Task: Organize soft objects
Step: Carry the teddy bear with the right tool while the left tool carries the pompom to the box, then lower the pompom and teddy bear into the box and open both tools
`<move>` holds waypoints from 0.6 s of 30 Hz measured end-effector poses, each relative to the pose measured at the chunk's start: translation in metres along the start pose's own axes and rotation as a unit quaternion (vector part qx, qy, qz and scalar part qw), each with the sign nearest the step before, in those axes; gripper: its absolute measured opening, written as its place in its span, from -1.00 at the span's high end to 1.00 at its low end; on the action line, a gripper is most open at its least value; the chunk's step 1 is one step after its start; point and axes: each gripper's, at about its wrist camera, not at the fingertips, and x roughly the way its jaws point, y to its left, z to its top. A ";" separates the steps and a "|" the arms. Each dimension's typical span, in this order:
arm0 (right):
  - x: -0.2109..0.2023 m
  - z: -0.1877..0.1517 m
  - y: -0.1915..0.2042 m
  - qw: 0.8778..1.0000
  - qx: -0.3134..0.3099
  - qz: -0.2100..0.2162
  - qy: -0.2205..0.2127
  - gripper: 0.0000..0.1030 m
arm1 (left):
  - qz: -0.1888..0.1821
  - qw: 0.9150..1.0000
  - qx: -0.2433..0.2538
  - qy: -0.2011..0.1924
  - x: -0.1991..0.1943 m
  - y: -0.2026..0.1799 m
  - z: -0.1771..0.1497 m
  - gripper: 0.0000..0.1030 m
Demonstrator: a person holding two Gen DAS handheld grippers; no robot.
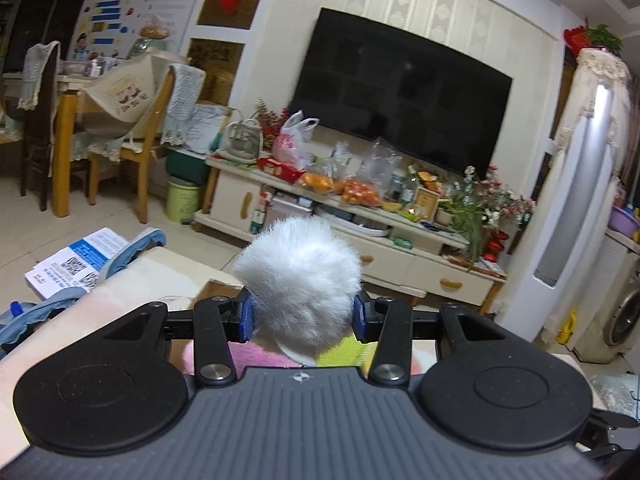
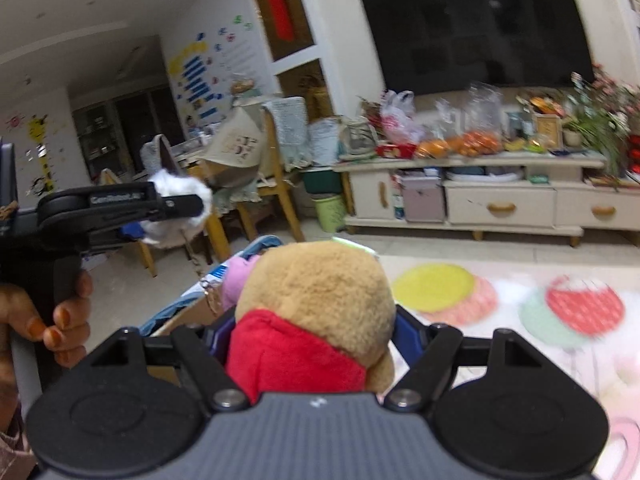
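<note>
A white fluffy plush (image 1: pixel 300 268) is squeezed between the blue pads of my left gripper (image 1: pixel 304 312), which is shut on it. Beneath it lie pink and yellow soft pieces (image 1: pixel 256 354). My right gripper (image 2: pixel 316 332) is shut on a tan plush bear (image 2: pixel 320 292) in a red shirt, its jaws standing wide around the body. The right wrist view also shows the left gripper (image 2: pixel 188 204) up at the left, held by a hand (image 2: pixel 60 320), with the white plush (image 2: pixel 176 184) in it. A pink plush (image 2: pixel 236 280) sits in a cardboard box (image 2: pixel 192 312) just beyond the bear.
The table's patterned cloth (image 2: pixel 500 360) carries a round yellow mat (image 2: pixel 432 282) and a red one (image 2: pixel 584 308). Blue fabric (image 1: pixel 132 252) and printed leaflets (image 1: pixel 72 268) lie at the left. Across the floor stand a cluttered TV cabinet (image 1: pixel 320 216), wooden chairs (image 1: pixel 140 148) and a green bin (image 1: pixel 182 200).
</note>
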 end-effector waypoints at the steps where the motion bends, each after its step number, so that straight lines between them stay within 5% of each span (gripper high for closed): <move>1: 0.006 0.002 0.003 1.000 -0.006 0.006 0.001 -0.48 | 0.004 1.000 -0.003 0.003 0.003 0.002 0.000 -0.04; 18: 0.081 -0.029 0.037 0.992 -0.036 0.097 0.069 -0.48 | 0.043 0.995 0.023 0.087 0.047 0.001 -0.026 -0.08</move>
